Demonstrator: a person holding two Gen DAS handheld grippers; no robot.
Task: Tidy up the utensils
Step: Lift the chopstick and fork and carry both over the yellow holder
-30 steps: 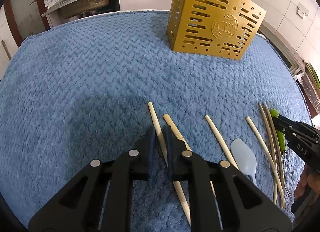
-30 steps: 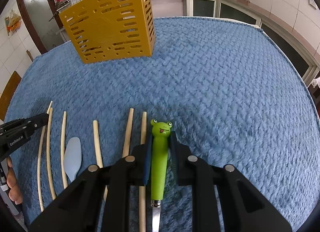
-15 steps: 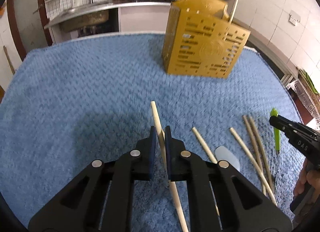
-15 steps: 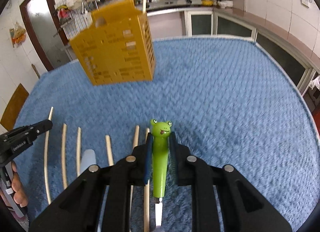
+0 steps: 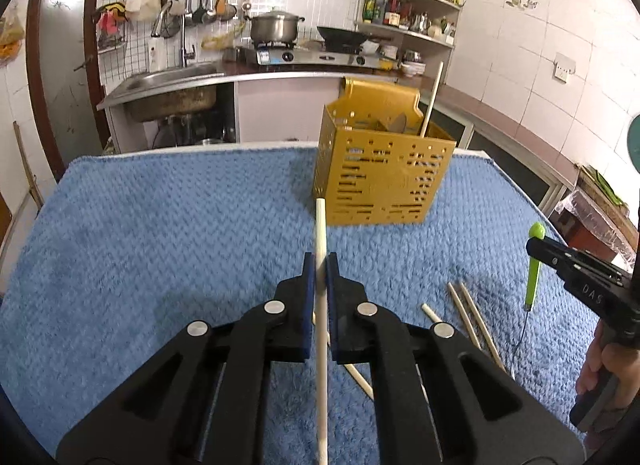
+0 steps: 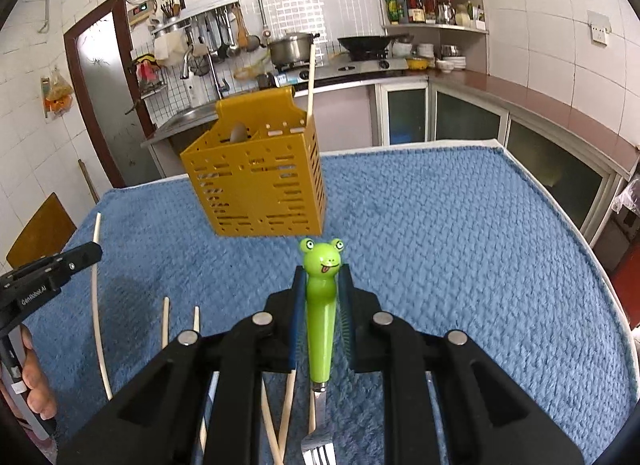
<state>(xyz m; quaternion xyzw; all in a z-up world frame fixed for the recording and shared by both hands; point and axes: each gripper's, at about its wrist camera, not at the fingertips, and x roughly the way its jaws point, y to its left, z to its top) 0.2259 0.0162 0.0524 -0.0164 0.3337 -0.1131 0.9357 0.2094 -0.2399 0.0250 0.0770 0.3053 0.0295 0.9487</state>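
Since a second ago I have lifted both grippers off the blue towel (image 5: pixel 160 249), and each has carried its utensil up with it. My left gripper (image 5: pixel 319 265) has its jaws pressed tight on a pale wooden chopstick (image 5: pixel 321 233), which now hangs above the cloth, pointing toward the yellow slotted utensil holder (image 5: pixel 380 181). My right gripper (image 6: pixel 320 277) pinches the green frog-headed handle of a fork (image 6: pixel 320 305), frog face forward, tines (image 6: pixel 318 453) trailing beneath the tool. The holder stands upright at the far side of the towel with one chopstick (image 6: pixel 310 77) already leaning inside. More loose chopsticks (image 5: pixel 472 317) lie on the towel between my two tools. Behind is a kitchen counter (image 5: pixel 280 75).
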